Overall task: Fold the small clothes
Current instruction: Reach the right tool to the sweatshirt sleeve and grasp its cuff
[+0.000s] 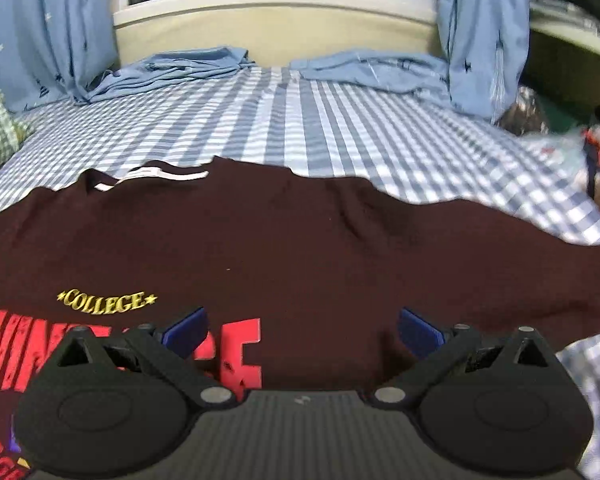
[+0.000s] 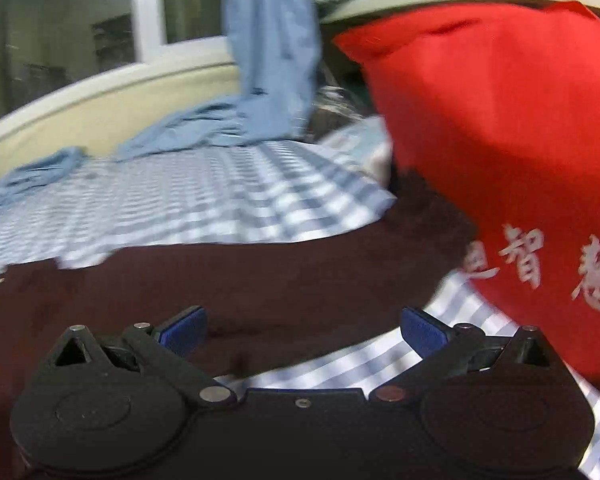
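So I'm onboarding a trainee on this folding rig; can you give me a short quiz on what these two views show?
1. True or false: the left gripper is shut on the shirt.
2. What lies under the shirt? A) checked sheet B) bare wood C) carpet
3. Fill in: beside the right gripper stands a ___ bag with white characters.

Key: 1 false, both grippers are open; 2 A; 3 red.
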A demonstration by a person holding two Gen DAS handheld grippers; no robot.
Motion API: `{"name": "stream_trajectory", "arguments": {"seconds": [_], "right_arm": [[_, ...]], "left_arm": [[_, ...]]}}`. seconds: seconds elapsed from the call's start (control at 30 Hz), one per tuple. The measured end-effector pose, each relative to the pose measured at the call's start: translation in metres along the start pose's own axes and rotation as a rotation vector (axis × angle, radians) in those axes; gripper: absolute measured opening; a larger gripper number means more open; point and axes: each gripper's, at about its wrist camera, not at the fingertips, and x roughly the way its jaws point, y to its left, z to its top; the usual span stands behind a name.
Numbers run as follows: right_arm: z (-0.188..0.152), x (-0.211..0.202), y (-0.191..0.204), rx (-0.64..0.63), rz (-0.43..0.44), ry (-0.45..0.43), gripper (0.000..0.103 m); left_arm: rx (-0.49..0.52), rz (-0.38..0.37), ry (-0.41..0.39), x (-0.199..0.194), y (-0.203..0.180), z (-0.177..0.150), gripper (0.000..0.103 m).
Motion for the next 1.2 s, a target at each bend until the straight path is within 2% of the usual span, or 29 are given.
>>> {"name": "stream_trajectory", "arguments": {"seconds": [0.07, 0.13, 0.2, 0.37, 0.47, 0.6, 0.67, 0.73, 0.77, 0.8, 0.9, 1.0, 1.07, 1.2], "right_arm": [[0.006, 0.017, -0.015, 0.041, -0.082, -0.005, 0.101], [0.011, 0.031, -0.032, 0.104, -0.130, -0.004, 0.094], [0.014, 0.042, -0.045, 0.165, -0.158, -0.003, 0.086], [0.011, 0.050, -0.054, 0.244, -0.196, -0.096, 0.082], [0.014, 0.062, -0.061, 0.301, -0.200, -0.119, 0.073], [0.016, 0.075, -0.070, 0.368, -0.233, -0.111, 0.052], [0.016, 0.083, -0.077, 0.412, -0.244, -0.101, 0.051], [0.014, 0.088, -0.088, 0.469, -0.223, -0.094, 0.049], [0.013, 0.091, -0.093, 0.499, -0.204, -0.088, 0.042], [0.012, 0.092, -0.097, 0.517, -0.194, -0.081, 0.025], [0.013, 0.084, -0.100, 0.510, -0.149, -0.078, 0.008], [0.023, 0.062, -0.095, 0.493, -0.059, -0.095, 0.008], [0.036, 0.045, -0.083, 0.417, -0.024, -0.101, 0.007], [0.058, 0.027, -0.061, 0.300, 0.040, -0.081, 0.007]], "left_arm": [[0.029, 0.025, 0.003, 0.013, -0.006, -0.004, 0.102], [0.039, 0.035, 0.013, 0.024, -0.009, -0.010, 0.102], [0.032, -0.003, 0.040, 0.032, -0.009, -0.013, 0.102], [-0.014, -0.034, 0.062, 0.036, -0.002, -0.021, 0.102], [-0.039, -0.028, 0.064, 0.034, 0.004, -0.025, 0.102], [-0.052, 0.015, 0.084, 0.023, 0.011, -0.029, 0.102], [-0.052, 0.043, 0.082, 0.013, 0.015, -0.031, 0.102], [-0.057, 0.075, 0.080, 0.001, 0.018, -0.031, 0.102], [-0.066, 0.093, 0.086, -0.005, 0.020, -0.030, 0.102], [-0.076, 0.119, 0.099, -0.011, 0.022, -0.030, 0.102], [-0.126, 0.209, 0.143, -0.031, 0.029, -0.033, 0.102], [-0.214, 0.180, 0.162, -0.058, 0.047, -0.037, 0.102], [-0.255, 0.153, 0.185, -0.073, 0.058, -0.038, 0.102], [-0.275, 0.152, 0.196, -0.097, 0.070, -0.039, 0.102]]}}
